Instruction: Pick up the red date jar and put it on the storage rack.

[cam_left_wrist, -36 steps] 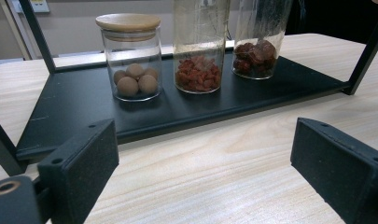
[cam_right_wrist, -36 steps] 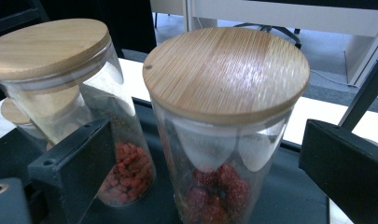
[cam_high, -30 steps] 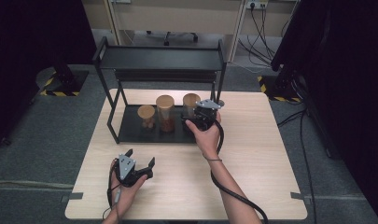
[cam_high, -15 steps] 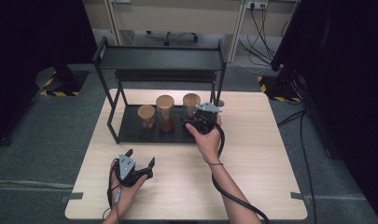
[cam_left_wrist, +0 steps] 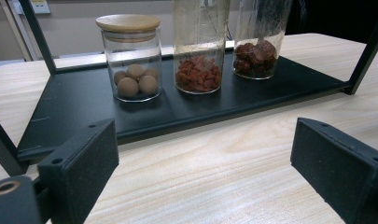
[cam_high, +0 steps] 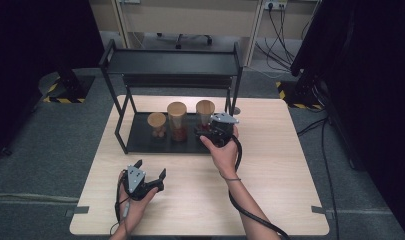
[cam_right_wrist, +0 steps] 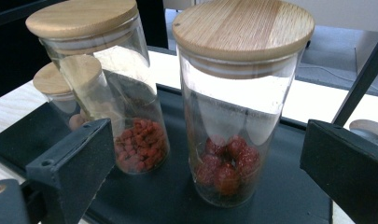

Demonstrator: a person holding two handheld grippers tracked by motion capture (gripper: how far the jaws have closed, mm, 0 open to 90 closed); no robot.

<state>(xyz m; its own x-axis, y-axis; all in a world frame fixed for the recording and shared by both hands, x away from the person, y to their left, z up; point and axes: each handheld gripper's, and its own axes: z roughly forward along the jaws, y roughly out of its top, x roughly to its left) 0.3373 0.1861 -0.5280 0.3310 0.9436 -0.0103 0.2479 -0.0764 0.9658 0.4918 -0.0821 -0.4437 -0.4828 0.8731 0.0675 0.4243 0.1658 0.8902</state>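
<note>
The tall jar of red fruit (cam_right_wrist: 242, 107), rightmost on the rack's lower shelf (cam_high: 140, 142), sits ahead of the right gripper (cam_high: 206, 131), jaws spread, apparently approaching; next, advance and squeeze its glass.

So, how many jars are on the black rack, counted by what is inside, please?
Jar of pale round balls: 1
Jar of small red bits: 1
Jar of dark red fruits: 1
Total: 3
</note>
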